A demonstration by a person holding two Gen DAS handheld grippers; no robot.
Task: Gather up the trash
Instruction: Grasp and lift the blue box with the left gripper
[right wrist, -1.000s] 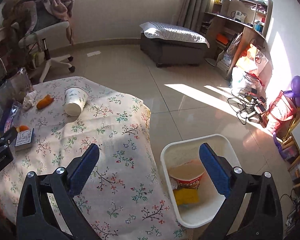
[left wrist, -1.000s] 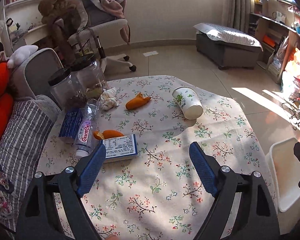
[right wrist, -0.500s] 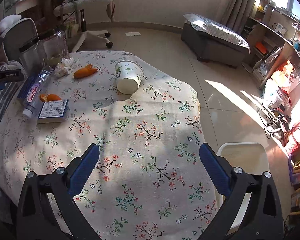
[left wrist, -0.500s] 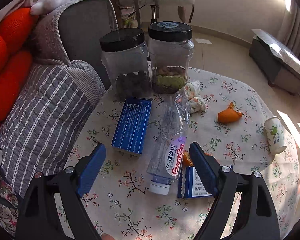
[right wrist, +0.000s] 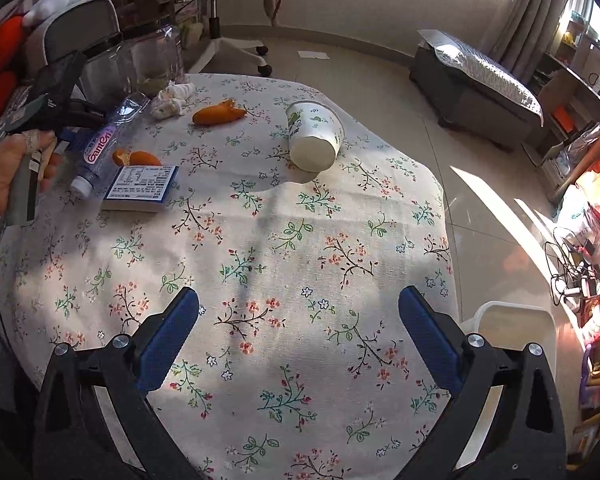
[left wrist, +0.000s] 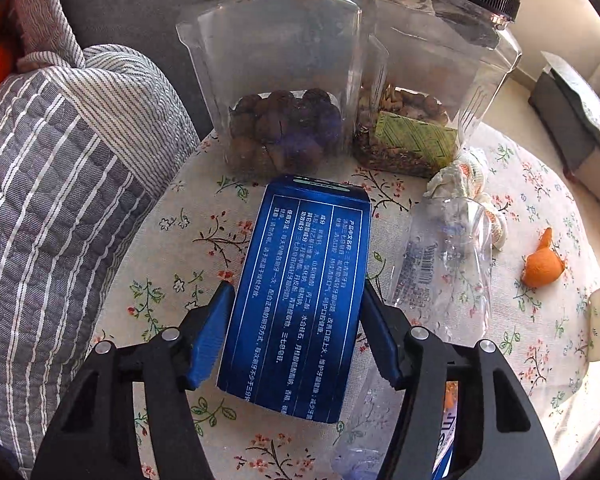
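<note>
My left gripper [left wrist: 296, 332] has a blue pad on each side of a dark blue carton [left wrist: 300, 292] lying on the floral tablecloth [left wrist: 180, 236]; the pads sit at its edges, and contact is not clear. A crushed clear bottle [left wrist: 440, 272] lies just right of the carton. Orange peel [left wrist: 542, 266], crumpled wrappers [left wrist: 460, 176] and a tipped paper cup [right wrist: 314, 136] lie further right. My right gripper [right wrist: 300, 332] is open and empty above the table's near side. A white bin [right wrist: 512, 320] stands on the floor at the right.
Two clear jars with black lids [left wrist: 284, 72] stand just behind the carton. A striped cushion [left wrist: 52, 184] borders the table on the left. A small blue-and-white box [right wrist: 140, 188] and more peel [right wrist: 136, 158] lie by the bottle. Sunlit floor and a bench [right wrist: 476, 84] lie beyond.
My left gripper has moved forward and down over the blue carton and narrowed around it. My right gripper has come closer over the table, turning slightly left.
</note>
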